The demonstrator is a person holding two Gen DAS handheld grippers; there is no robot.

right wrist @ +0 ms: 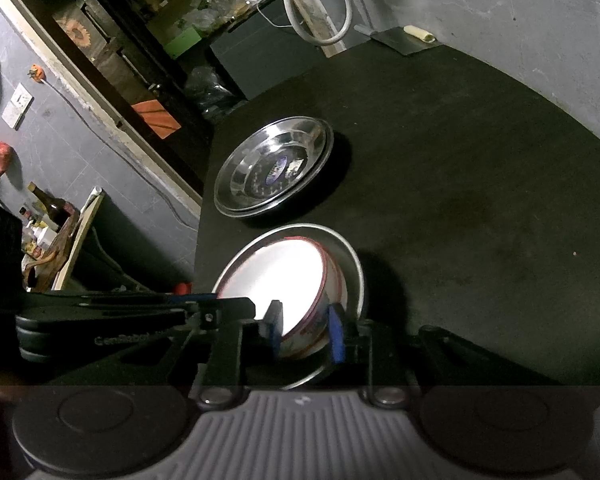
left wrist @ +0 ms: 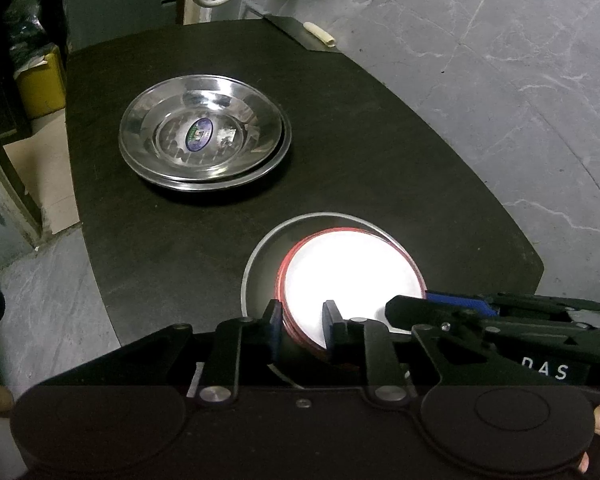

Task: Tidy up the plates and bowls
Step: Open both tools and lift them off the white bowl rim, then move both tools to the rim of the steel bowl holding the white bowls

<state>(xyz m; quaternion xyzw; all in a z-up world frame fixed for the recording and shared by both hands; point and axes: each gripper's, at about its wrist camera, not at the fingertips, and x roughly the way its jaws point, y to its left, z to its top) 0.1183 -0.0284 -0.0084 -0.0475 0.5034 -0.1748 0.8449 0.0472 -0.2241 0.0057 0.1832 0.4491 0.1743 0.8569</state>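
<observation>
The red-rimmed white bowl sat inside a shallow steel plate near the table's near edge. It looked like a stack of nested bowls, judging by the several red lines at its rim; probably light, stiff and glossy, so likely to slip under hard pads. The thin rim seemed the only place to take hold, one finger inside and one outside.

The left gripper straddled that rim just so. Its jaws stood narrowly apart, and whether the pads pressed the wall I could not tell. The right gripper bracketed the bowl's wall from the opposite side, its blue pads also close to it, with contact just as unclear.

Further toward the table's middle lay two stacked steel dishes, apart from the bowl.
</observation>
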